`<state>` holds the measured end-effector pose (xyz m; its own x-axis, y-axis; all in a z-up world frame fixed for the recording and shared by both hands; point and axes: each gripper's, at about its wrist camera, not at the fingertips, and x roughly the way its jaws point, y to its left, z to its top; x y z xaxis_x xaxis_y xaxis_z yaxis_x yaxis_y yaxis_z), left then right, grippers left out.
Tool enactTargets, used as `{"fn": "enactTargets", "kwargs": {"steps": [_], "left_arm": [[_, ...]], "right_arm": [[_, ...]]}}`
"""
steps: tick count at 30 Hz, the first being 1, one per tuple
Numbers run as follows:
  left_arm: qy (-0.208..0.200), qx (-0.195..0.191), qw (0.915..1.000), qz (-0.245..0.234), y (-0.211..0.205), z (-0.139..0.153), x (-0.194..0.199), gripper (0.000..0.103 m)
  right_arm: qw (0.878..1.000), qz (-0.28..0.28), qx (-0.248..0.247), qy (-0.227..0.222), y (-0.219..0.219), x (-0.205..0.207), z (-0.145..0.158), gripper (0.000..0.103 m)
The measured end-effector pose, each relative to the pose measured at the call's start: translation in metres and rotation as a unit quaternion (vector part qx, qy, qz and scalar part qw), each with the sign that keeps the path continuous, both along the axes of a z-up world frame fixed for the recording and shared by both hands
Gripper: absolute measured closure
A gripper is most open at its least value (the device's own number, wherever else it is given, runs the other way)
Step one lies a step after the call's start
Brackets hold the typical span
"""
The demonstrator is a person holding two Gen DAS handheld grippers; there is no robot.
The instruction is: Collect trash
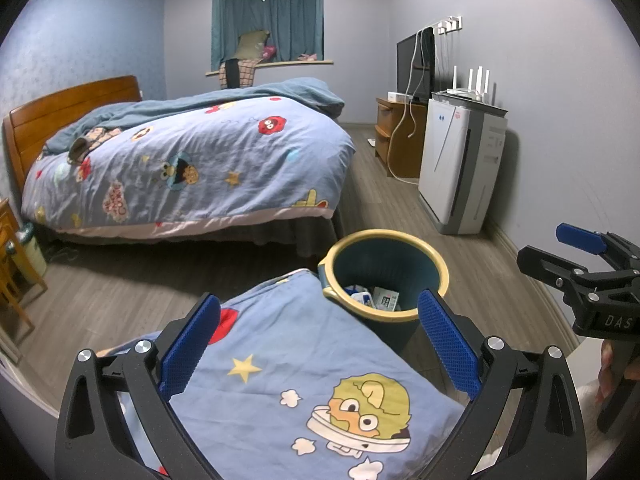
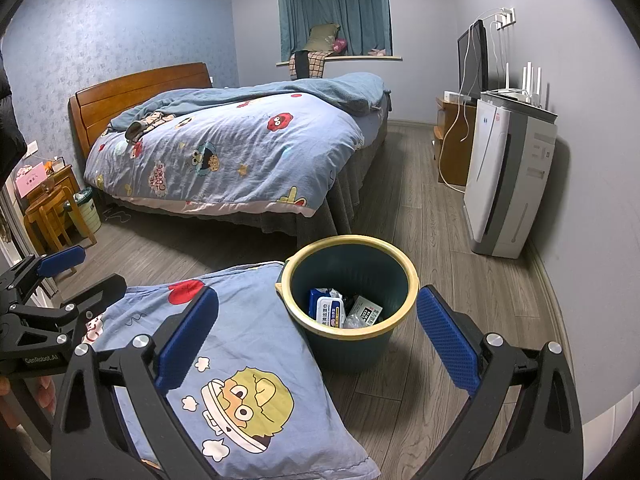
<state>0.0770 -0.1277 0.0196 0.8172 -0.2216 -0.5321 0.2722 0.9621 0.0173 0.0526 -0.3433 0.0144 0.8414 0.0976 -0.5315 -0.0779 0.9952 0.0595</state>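
Left gripper (image 1: 318,344): mine, jaws wide apart, gripping nothing.
Right gripper (image 2: 316,336): likewise spread, empty.
Bin (image 2: 400,264): one, beside one pillow (image 2: 248,344).
Packets (image 2: 330,312): several inside.

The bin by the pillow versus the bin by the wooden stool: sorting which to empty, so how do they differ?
The near bin is dark teal with a yellow rim, open, packets visible inside. The far bin is pale with a green top; its contents are hidden. The near one touches the pillow. Both stand upright on the floor.
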Motion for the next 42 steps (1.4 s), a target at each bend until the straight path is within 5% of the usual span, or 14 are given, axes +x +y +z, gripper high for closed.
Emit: {"fn": "enactTargets", "kwargs": {"steps": [33,42], "left_arm": [[-0.011,-0.009,0.9996,-0.024,-0.004,-0.005,-0.005,0.005],[-0.01,0.016,0.9997,-0.016,-0.006,-0.007,-0.009,0.005]], "right_arm": [[1.0,0.0,0.002,0.001,-0.003,0.001,0.0,0.005],[1.0,0.0,0.002,0.001,-0.003,0.001,0.0,0.005]]}}
